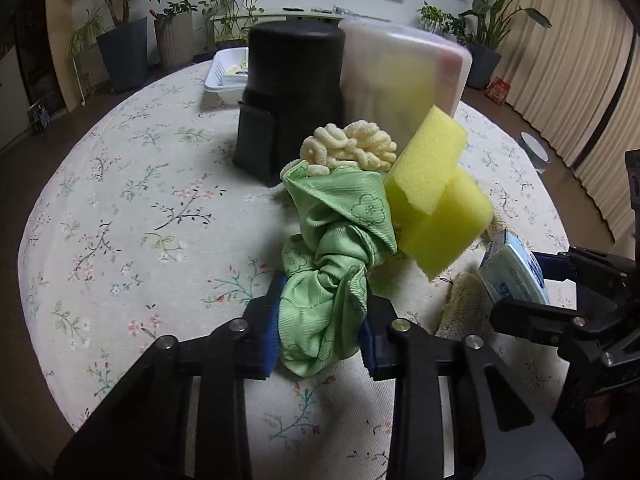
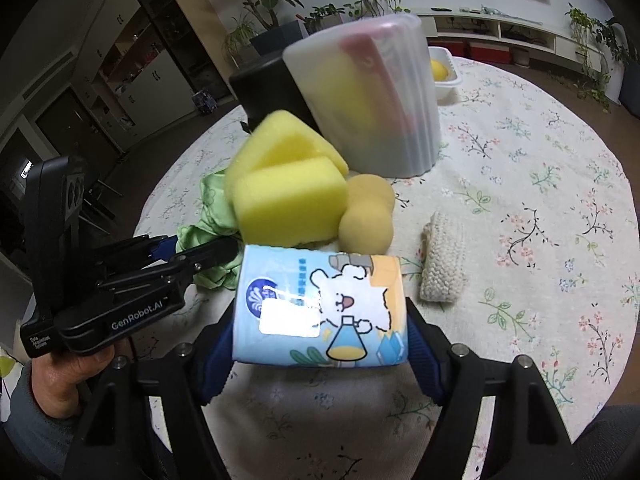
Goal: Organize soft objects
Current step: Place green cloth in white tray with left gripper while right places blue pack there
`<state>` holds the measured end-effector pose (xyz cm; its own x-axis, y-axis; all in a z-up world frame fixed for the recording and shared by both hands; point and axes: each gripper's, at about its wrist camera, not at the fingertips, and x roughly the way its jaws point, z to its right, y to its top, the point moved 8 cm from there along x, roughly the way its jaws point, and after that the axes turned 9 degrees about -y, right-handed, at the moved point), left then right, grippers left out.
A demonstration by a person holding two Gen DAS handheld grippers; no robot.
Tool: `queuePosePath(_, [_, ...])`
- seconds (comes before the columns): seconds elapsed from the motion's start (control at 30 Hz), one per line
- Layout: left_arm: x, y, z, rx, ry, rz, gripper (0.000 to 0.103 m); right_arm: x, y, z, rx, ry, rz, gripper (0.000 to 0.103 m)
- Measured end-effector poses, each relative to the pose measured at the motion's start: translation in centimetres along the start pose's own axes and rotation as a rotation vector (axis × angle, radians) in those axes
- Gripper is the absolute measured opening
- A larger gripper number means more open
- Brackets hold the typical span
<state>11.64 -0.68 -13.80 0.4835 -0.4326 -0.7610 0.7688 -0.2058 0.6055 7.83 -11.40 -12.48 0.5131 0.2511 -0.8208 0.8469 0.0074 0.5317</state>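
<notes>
Two soft items are gripped at this moment. Left gripper (image 1: 320, 320) is clamped on a bunched green cloth (image 1: 336, 264), blue pads pressing both sides; cloth hangs over the floral tablecloth (image 1: 120, 220). Right gripper (image 2: 320, 340) is closed on a tissue pack (image 2: 320, 308) printed with a cartoon bear, pack squeezed between both pads.

Landmark: translucent white bin (image 2: 376, 96), standing on the tablecloth with yellow and pink shapes showing through its wall.
- Two yellow sponges (image 2: 288, 196), stacked, just in front of the bin, between it and the tissue pack; the upper one leans against the bin in the left wrist view.
- Tan rounded sponge (image 2: 366, 212) in front of the bin, touching the yellow sponges.
- Cream knitted pad (image 2: 442, 256) lying flat in front of the bin, apart from the tan sponge.
- Cream looped chenille piece (image 1: 352, 146) in front of the bin, touching the green cloth.
- Black cylindrical container (image 1: 292, 96) just beside the bin.
- White tray (image 1: 226, 74) behind the black container.
</notes>
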Motion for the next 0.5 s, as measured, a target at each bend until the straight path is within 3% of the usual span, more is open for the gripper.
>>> queuePosePath(0.5, [-5.5, -0.4, 0.8, -0.013, -0.05, 0.081, 0.027, -2.3, 0.3, -0.4, 0.001, 0.025, 0.036, 0.076])
